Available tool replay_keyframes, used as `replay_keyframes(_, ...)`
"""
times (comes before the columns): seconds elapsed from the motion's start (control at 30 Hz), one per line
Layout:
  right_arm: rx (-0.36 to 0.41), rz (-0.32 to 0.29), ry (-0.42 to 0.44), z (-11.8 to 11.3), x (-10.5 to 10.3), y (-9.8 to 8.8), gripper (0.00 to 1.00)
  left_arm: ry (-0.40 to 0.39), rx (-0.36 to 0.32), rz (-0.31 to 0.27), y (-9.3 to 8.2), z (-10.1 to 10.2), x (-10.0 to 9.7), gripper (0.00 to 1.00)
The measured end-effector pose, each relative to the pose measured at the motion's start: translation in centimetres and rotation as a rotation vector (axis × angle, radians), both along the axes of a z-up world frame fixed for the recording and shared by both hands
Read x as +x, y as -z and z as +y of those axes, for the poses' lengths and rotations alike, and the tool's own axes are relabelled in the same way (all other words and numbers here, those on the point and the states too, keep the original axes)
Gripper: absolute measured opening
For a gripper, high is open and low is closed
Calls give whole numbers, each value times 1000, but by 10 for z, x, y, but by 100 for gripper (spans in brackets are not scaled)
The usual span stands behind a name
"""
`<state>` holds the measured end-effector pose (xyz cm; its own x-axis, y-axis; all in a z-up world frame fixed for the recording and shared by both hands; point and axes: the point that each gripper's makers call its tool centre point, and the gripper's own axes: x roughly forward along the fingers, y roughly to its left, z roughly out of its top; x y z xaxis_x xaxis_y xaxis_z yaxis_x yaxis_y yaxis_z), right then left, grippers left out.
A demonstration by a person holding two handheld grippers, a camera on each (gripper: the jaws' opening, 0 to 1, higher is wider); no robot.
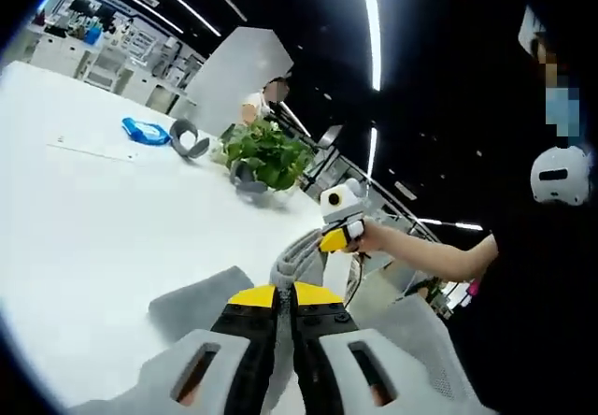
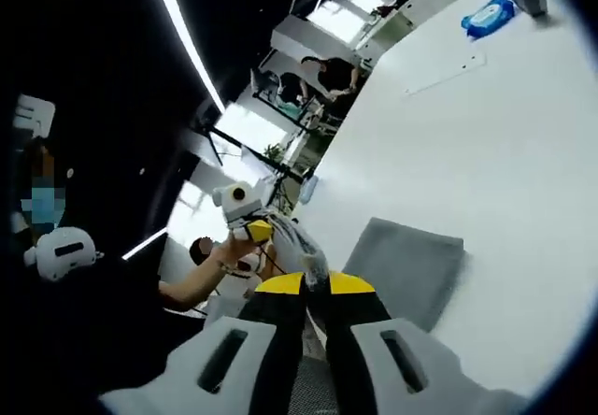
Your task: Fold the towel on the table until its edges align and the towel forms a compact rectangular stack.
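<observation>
Both grippers, left and right, jaws pinching the grey towel, lift its edge off the white worktop for folding.

The grey towel hangs lifted off the white table — one flat part still resting there.
</observation>
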<state>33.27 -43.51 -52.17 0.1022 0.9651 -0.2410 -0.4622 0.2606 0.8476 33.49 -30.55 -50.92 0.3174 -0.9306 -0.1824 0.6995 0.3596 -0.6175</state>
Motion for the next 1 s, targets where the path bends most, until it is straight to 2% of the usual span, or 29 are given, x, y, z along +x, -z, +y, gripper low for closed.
replay_keyframes(0.03,-4,13,1,0,2,4,4,-2,2,25,5,0,3,4)
replay_keyframes(0.17,-22,58,8,-1,12,21,4,6,14,64,22,0,12,4)
replay_keyframes(0.23,-36,113,12,-2,19,35,4,20,48,106,39,1,19,4)
replay_keyframes(0.3,-54,163,25,-2,24,46,4,17,62,114,48,0,27,4)
replay_keyframes(0.4,-78,169,41,-2,32,60,4,-1,106,135,64,1,36,4)
replay_keyframes(0.53,-123,150,81,-1,38,76,5,-30,196,118,84,3,43,4)
replay_keyframes(0.67,-218,57,99,-1,41,96,5,-35,313,57,103,5,46,4)
replay_keyframes(0.87,-291,-139,125,1,49,102,5,-62,399,-43,110,9,54,4)
replay_keyframes(0.93,-347,-255,111,1,50,104,5,-56,445,-122,112,10,57,4)
replay_keyframes(1.0,-441,-413,82,-1,53,108,6,-30,502,-231,113,8,56,5)
